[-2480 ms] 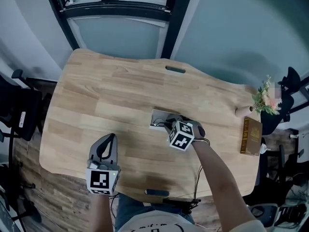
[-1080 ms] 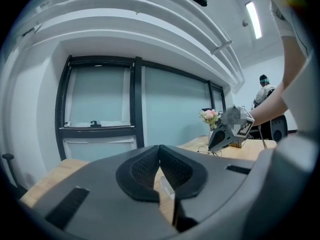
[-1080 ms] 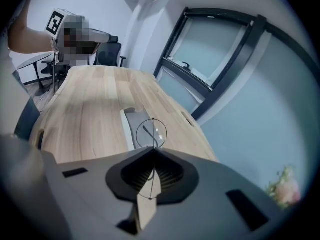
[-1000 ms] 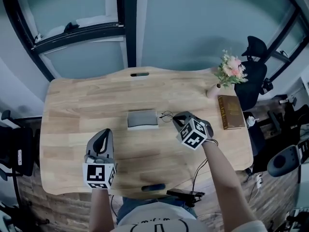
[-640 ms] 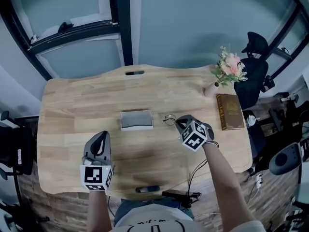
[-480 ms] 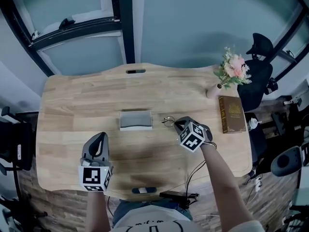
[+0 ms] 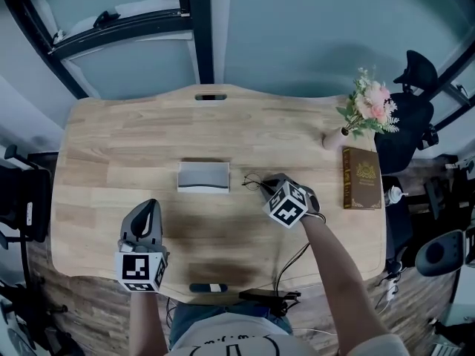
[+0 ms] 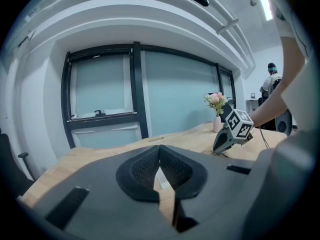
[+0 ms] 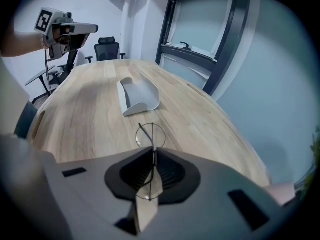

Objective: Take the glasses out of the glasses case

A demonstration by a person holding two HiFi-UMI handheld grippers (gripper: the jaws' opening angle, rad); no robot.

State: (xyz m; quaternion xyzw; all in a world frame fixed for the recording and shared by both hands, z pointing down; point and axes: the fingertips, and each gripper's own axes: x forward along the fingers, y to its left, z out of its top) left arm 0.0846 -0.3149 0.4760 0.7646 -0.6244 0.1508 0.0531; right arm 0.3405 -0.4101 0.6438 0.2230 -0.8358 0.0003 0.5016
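Glasses (image 9: pixel 149 135): thin wire-framed pair, out of the case and clamped edge-on in the right tongs (image 9: pixel 153 153).
Long axis of glasses: runs along the line in which the right tongs point. One round lens juts ahead of the tips toward the glasses case (image 9: pixel 138 97); the other lies back between the jaw roots.
Glasses in head view: project from the tips of the right tongs toward picture left, over the tabletop (image 7: pixel 133 139). Whether they touch the wood cannot be told.
Right tongs: jaws all but closed, pads pressed on the wire frame, body tilted steeply downward.
Glasses case: pale shell lying flat near the middle of the tabletop, long axis across the person's front. Its hollow interior shows in the right gripper view. It lies apart from the glasses, with bare wood between.
Left tongs (image 8: pixel 159 151): jaws together with nothing between them, pointing nearly level. They are held over the near left part of the tabletop, well apart from both case and glasses.
Surroundings: book (image 7: pixel 362 178) and vase of flowers (image 7: pixel 369 106) at the right edge of the tabletop.
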